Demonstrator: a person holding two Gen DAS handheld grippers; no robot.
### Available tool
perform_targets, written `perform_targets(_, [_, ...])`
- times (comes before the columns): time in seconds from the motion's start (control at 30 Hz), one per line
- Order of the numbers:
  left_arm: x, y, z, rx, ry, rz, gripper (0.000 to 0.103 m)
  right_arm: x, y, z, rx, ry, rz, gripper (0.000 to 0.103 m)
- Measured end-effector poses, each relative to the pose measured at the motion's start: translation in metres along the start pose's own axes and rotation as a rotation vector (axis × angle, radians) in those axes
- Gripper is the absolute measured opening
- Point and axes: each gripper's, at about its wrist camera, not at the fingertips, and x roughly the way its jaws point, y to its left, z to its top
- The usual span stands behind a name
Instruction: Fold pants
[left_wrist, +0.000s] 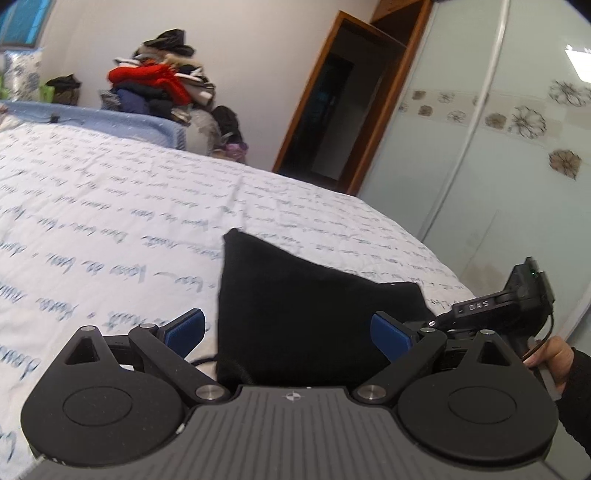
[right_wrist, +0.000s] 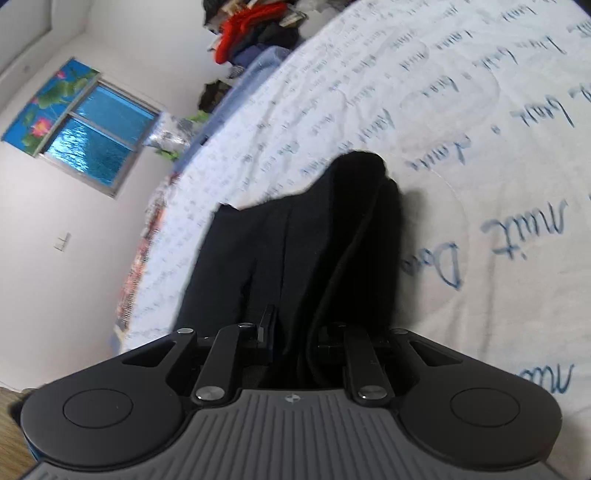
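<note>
Left wrist view showed the left gripper (left_wrist: 288, 332) with jaws wide and empty above black pants (left_wrist: 295, 302) on the bed (left_wrist: 110, 192). The right gripper (right_wrist: 291, 332) had its jaws pinched on bunched fabric; that thin grip might slip, spoiling the fold.

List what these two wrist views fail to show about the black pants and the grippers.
- Near edge of the black pants, left wrist view: hidden behind the left hand-held gripper body.
- Right hand-held gripper pads, right wrist view: buried in dark cloth.
- Fold count: black on black, unreadable.
</note>
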Motion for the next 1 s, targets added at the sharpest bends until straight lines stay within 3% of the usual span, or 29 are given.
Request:
perform_targets(0.07, [0.010, -0.008, 0.004, 0.037, 0.001, -0.004, 0.098, -0.004, -0.010, 0.000, 0.073, 0.001, 0.041, 0.019])
perform_targets(0.13, [0.018, -0.012, 0.009, 0.061, 0.007, 0.003, 0.098, -0.015, -0.012, 0.001, 0.110, -0.025, 0.030, 0.022])
perform_targets(0.3, [0.023, -0.012, 0.018, 0.068, -0.013, -0.004, 0.098, -0.066, 0.009, -0.006, 0.044, -0.285, -0.017, 0.025])
perform_targets(0.4, [0.043, -0.021, 0.023, 0.094, -0.006, 0.002, 0.098, -0.049, 0.040, -0.008, -0.009, -0.266, 0.084, 0.025])
perform_targets(0.47, [0.061, -0.029, 0.022, 0.133, 0.005, 0.021, 0.098, -0.024, 0.053, -0.006, -0.022, -0.213, 0.133, 0.035])
perform_targets(0.53, [0.083, -0.035, 0.016, 0.166, 0.053, 0.062, 0.098, -0.001, 0.052, -0.007, -0.010, -0.177, 0.102, 0.044])
perform_targets(0.6, [0.106, -0.032, 0.006, 0.159, 0.159, 0.078, 0.098, 0.014, 0.034, -0.011, 0.032, -0.172, 0.030, 0.045])
perform_targets(0.63, [0.117, -0.029, -0.002, 0.155, 0.205, 0.087, 0.098, 0.020, 0.022, -0.014, 0.056, -0.185, 0.029, 0.042])
perform_targets(0.7, [0.121, -0.024, -0.017, 0.188, 0.168, 0.087, 0.103, 0.018, -0.001, -0.023, 0.090, -0.242, 0.071, 0.023])
perform_targets(0.73, [0.120, -0.021, -0.019, 0.187, 0.161, 0.082, 0.103, 0.017, -0.007, -0.026, 0.096, -0.244, 0.060, 0.007])
perform_targets(0.9, [0.119, -0.018, -0.019, 0.184, 0.162, 0.078, 0.103, 0.011, -0.005, -0.021, 0.154, -0.242, 0.058, 0.006])
perform_targets(1.0, [0.120, -0.020, -0.019, 0.184, 0.158, 0.081, 0.103, 0.005, 0.025, -0.019, 0.084, -0.268, 0.075, 0.011])
